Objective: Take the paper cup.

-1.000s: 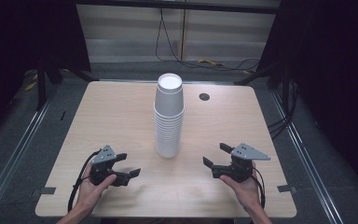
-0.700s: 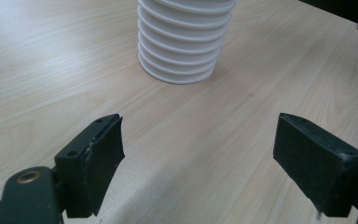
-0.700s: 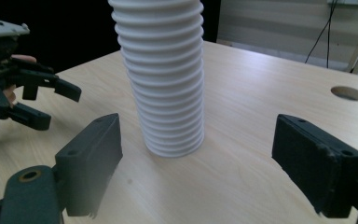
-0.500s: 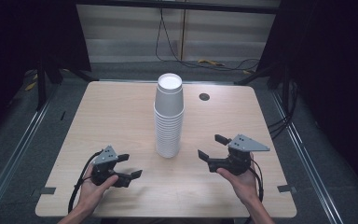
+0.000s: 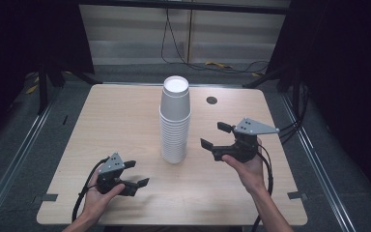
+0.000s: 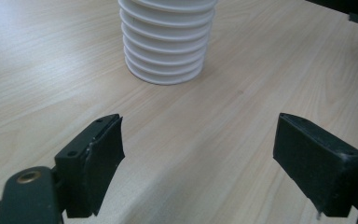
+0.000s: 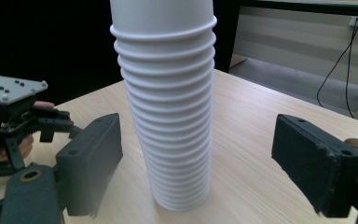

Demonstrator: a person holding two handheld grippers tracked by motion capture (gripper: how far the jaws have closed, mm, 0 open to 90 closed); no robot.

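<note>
A tall stack of white paper cups (image 5: 175, 121) stands upside down at the middle of the wooden table (image 5: 111, 121). Low at the stack's front left, my left gripper (image 5: 137, 173) is open and holds nothing; its view shows the foot of the stack (image 6: 168, 42) ahead of the jaws (image 6: 198, 144). To the right of the stack, my right gripper (image 5: 212, 135) is raised off the table and open, pointing at the cups. In its own view the stack (image 7: 168, 116) rises ahead of the jaws (image 7: 196, 154), apart from them, with the left gripper (image 7: 51, 126) beyond at the left.
A small dark round spot (image 5: 211, 100) marks the table behind the stack to the right. Cables (image 5: 232, 65) lie on the floor past the far edge. Metal rails (image 5: 14, 164) run along both sides of the table.
My right gripper has risen off the table and come closer to the cup stack. The left gripper has stayed where it was.
</note>
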